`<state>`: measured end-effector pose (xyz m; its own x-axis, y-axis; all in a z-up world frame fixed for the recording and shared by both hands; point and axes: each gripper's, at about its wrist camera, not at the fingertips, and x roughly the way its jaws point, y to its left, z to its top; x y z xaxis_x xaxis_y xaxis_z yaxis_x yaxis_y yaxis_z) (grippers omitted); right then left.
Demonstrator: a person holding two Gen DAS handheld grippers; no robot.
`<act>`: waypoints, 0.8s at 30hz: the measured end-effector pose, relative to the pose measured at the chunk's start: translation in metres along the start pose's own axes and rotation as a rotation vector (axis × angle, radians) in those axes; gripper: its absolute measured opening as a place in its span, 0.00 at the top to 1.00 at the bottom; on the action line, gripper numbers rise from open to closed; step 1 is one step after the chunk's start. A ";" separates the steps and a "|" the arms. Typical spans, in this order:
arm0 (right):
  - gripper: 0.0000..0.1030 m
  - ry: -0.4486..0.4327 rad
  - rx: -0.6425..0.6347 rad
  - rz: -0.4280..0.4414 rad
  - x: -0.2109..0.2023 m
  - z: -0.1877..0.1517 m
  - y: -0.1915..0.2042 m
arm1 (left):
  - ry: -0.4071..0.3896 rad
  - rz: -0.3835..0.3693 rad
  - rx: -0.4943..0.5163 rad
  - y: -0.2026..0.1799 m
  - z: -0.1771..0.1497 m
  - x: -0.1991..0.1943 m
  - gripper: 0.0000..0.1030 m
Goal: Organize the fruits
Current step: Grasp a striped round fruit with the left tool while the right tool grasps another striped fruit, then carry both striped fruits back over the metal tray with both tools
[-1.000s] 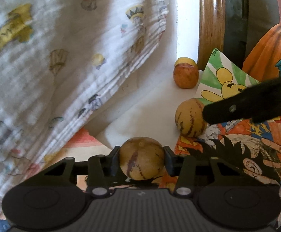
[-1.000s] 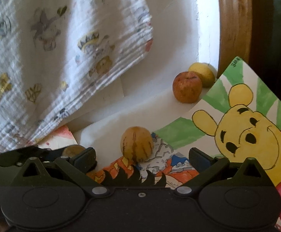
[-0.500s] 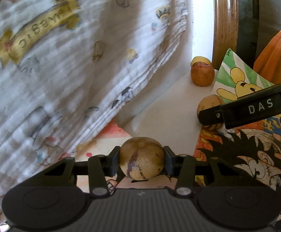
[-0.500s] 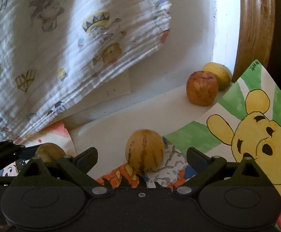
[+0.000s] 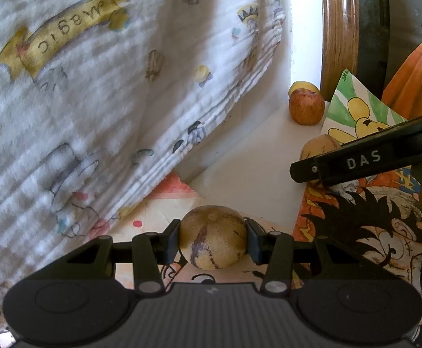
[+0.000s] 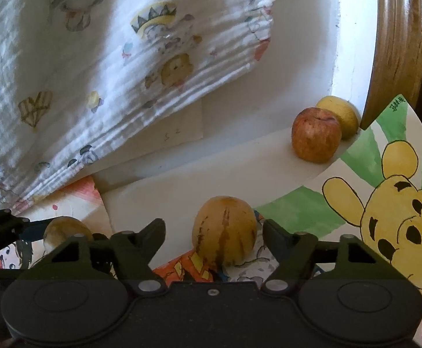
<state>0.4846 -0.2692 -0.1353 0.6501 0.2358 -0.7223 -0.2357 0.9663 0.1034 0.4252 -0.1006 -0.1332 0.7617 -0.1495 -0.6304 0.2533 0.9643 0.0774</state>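
Left tool (image 5: 212, 239) grips mottled fruit (image 5: 212, 237) (perhaps pepino); right tool (image 6: 214, 232) gapes.

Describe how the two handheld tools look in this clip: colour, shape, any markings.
Both are matte black plastic. The left tool and the right tool each have a ribbed body, two round caps, silver screw heads and angled linkage fingers. The right tool's side bears white "DAS" lettering. No cables or sleeves are visible.
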 end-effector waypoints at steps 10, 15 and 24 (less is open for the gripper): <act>0.52 0.000 0.006 -0.019 0.007 -0.003 -0.004 | -0.006 -0.001 -0.008 0.001 -0.001 0.000 0.51; 0.52 -0.011 -0.027 -0.008 -0.005 -0.001 0.005 | 0.003 -0.005 -0.024 0.000 0.000 -0.003 0.51; 0.52 -0.047 -0.072 0.033 -0.055 0.008 0.028 | -0.032 -0.003 -0.012 -0.008 0.011 -0.034 0.51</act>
<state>0.4478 -0.2545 -0.0872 0.6741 0.2736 -0.6861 -0.3074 0.9485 0.0762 0.4042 -0.1054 -0.1035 0.7798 -0.1591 -0.6055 0.2483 0.9665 0.0658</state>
